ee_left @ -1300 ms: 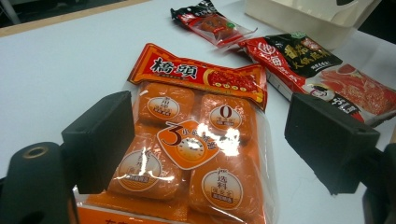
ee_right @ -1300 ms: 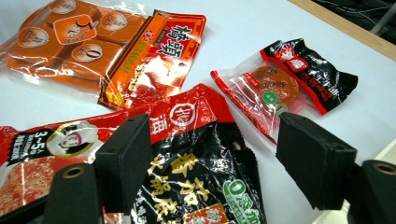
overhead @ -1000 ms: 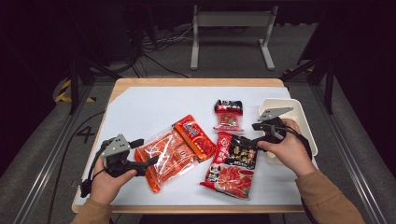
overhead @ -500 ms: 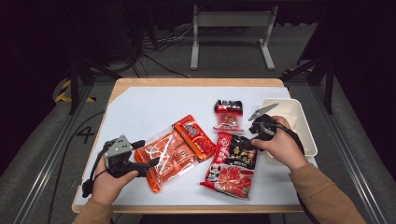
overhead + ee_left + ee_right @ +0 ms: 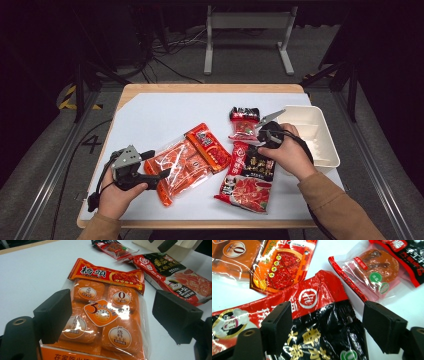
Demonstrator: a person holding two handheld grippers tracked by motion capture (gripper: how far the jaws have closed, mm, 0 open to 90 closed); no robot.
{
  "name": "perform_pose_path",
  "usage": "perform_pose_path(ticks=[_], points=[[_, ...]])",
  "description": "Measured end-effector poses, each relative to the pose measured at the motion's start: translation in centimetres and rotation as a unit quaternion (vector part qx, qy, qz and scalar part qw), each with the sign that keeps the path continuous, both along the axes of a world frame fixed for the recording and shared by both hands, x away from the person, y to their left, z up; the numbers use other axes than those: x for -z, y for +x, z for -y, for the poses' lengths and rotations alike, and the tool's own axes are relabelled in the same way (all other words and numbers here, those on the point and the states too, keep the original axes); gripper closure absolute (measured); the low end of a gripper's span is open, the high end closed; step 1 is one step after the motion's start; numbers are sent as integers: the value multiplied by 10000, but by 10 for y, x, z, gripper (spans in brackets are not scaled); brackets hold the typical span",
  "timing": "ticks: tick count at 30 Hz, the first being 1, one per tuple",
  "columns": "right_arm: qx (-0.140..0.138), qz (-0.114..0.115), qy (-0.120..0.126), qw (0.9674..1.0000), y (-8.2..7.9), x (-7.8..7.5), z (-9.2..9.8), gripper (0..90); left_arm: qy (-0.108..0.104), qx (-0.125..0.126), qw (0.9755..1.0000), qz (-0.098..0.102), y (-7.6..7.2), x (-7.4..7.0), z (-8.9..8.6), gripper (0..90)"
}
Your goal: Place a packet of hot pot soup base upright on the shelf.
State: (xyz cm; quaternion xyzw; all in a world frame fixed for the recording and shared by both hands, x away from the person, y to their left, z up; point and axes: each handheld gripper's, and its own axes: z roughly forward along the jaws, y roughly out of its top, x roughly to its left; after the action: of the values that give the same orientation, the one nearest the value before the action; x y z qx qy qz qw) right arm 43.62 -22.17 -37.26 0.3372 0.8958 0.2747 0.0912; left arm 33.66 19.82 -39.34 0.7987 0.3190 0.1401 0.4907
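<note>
Item: red-and-black hotpot base pouch (image 5: 248,176), flat on the white counter (image 5: 165,112), long axis running toward the person. Right hand-held gripper (image 5: 262,138) hangs over its top edge, jaws just closing yet apart, seemingly untouching. Left hand-held gripper (image 5: 155,164), jaws wide, empty, faces the orange pouch (image 5: 187,160). Beige tub (image 5: 320,137) right; dark room.

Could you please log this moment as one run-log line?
left gripper: open at orange packet | right gripper: open, closing over red-black packet | bin: beside right hand
</note>
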Motion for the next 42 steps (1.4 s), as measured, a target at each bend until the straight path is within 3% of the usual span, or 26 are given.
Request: perform_pose_path(ticks=[5, 10, 17, 20, 25, 27, 30, 34, 39, 42], points=[[-1, -151, -54, 9999, 8, 9, -4, 282, -45, -24, 10000, -17, 0, 0, -1, 169], [6, -325, 112, 9994, 14, 14, -2, 303, -25, -18, 10000, -3, 1, 1, -1, 167], [36, -503, -51, 9987, 20, 24, -1, 330, -25, 11, 10000, -35, 0, 1, 0, 167], [89, -735, 10, 9973, 23, 32, 0, 292, -24, -3, 10000, -31, 0, 1, 0, 167], [11, -942, 28, 9956, 26, 42, -3, 319, -34, -29, 10000, -48, 0, 2, 0, 167], [-5, -1115, 74, 9937, 28, 44, -3, 367, -28, -27, 10000, -48, 0, 2, 0, 167], [-31, -1159, 57, 9932, 28, 43, -3, 414, -18, -9, 10000, -54, 0, 2, 1, 167], [-95, -1251, -4, 9921, 27, 42, -5, 574, -14, -9, 10000, -30, 0, 2, 1, 167], [-45, -1232, 78, 9923, 27, 39, 0, 797, 6, 0, 10000, -28, 1, 2, 1, 167], [-56, -1164, 77, 9932, 26, 38, 0, 840, -3, 0, 10000, -74, 1, 3, 2, 167]])
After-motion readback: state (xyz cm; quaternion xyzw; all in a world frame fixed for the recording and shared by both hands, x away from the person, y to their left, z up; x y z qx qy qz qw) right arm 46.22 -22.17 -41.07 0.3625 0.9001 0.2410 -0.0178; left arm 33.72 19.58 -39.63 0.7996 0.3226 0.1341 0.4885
